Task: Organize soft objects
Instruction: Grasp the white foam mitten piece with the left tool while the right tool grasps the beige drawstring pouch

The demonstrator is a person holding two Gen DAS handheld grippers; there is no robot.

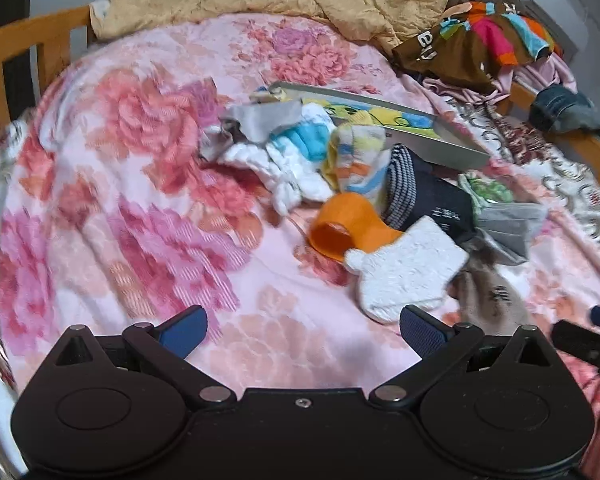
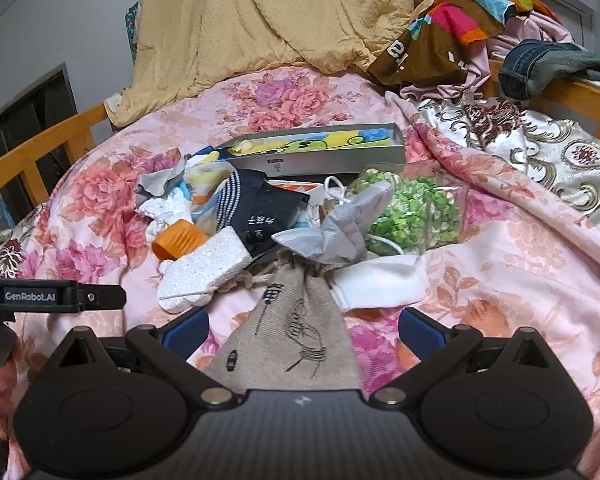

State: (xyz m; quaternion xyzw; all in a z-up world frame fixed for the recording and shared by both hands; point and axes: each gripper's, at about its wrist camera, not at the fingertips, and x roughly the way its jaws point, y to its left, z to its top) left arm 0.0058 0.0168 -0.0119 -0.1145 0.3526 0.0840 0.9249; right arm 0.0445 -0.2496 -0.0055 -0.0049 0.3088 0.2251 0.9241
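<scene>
Right under the right hand-held gripper (image 2: 304, 330), low in the middle of its view, lies a beige drawstring pouch (image 2: 300, 320) with dark stitched marks; its blue-padded jaws stand spread to either side of the cloth and pinch nothing. The pouch looks like woven, limp fabric, light enough to lift by a fold, and I would guess the gathered cord neck at its top edge gives the surest hold, since the flat body may slide off the floral blanket (image 2: 500, 260). The left hand-held gripper (image 1: 302, 328) is likewise spread and empty over bare blanket at the bottom of its view. The rest of the pile sits mid-frame on the bed: a fluffy white sock (image 1: 404, 268), nubbly and squashy, touching an orange ribbed cup (image 1: 340, 224) that looks rigid; a navy sock with a striped cuff (image 1: 424, 188); a grey face mask (image 2: 340, 232), thin and floppy; a clear bag of green bits (image 2: 416, 208), probably slippery. Behind them stands a grey tin box (image 2: 332, 152).
</scene>
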